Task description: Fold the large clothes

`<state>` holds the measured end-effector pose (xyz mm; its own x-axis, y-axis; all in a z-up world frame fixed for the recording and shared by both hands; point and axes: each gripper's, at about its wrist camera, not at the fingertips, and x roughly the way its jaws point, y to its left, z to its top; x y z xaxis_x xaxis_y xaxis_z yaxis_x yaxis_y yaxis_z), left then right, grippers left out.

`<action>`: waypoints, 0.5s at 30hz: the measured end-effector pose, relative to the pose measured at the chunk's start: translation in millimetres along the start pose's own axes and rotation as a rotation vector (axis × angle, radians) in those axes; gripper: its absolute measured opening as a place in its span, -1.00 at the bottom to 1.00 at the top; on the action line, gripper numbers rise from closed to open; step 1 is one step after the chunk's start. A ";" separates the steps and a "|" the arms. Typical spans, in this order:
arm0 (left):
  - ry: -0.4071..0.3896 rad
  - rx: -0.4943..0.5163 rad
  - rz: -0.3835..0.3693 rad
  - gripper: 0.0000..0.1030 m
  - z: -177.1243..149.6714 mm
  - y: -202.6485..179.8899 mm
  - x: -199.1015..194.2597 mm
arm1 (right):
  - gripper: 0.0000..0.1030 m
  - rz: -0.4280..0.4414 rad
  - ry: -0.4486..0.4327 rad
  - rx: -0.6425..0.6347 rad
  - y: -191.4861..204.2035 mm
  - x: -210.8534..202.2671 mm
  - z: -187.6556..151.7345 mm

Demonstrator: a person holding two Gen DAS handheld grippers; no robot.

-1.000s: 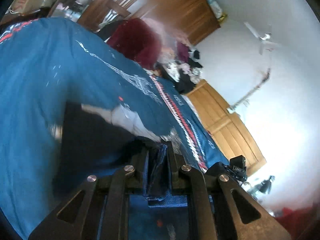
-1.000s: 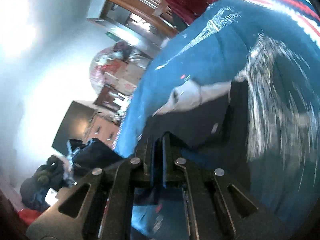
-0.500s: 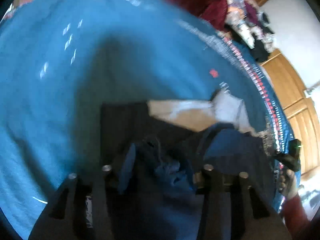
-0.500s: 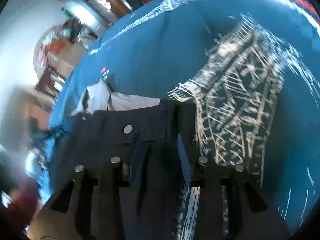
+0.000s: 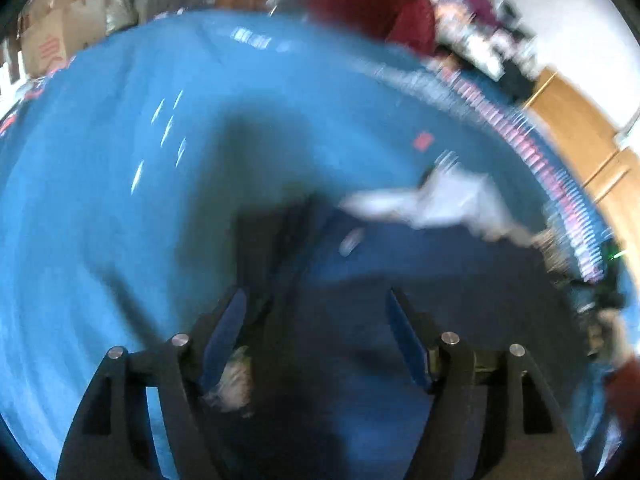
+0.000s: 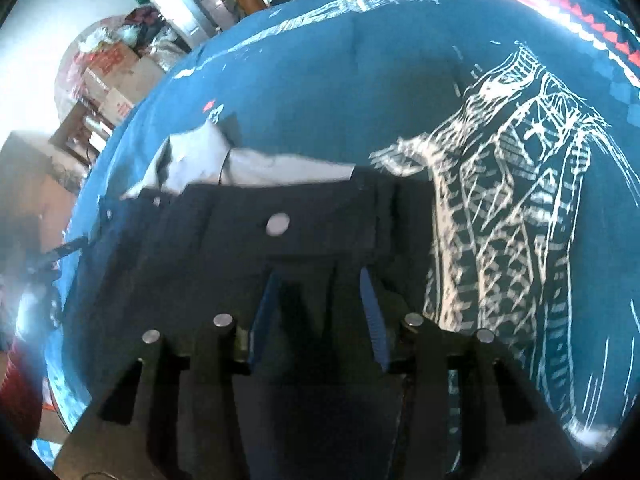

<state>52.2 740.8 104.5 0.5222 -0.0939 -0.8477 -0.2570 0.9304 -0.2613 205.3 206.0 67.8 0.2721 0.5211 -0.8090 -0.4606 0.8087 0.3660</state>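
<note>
left wrist view: left gripper [image 5: 316,336] spread wide, holding nothing; the dark trousers [image 5: 400,280] lie flat on the blue bedspread [image 5: 120,200] under and ahead of the fingers, blurred
right wrist view: right gripper [image 6: 320,316] parted and empty; trousers [image 6: 240,248] below and between its fingers, button [image 6: 278,224] ahead, white lining [image 6: 256,168] at the far edge

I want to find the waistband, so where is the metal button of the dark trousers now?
In the right wrist view the button sits on the trousers, just ahead of the open right claw and below the white lining.
</note>
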 end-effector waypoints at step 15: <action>-0.031 0.007 -0.126 0.52 -123.7 -38.3 -59.5 | 0.22 -0.122 -0.077 -0.381 157.6 -27.4 -153.5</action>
<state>-69.6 666.9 107.8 0.5749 -0.1996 -0.7935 -0.1821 0.9143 -0.3618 -4.4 277.3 77.0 0.4005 0.4581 -0.7936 -0.6969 0.7145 0.0607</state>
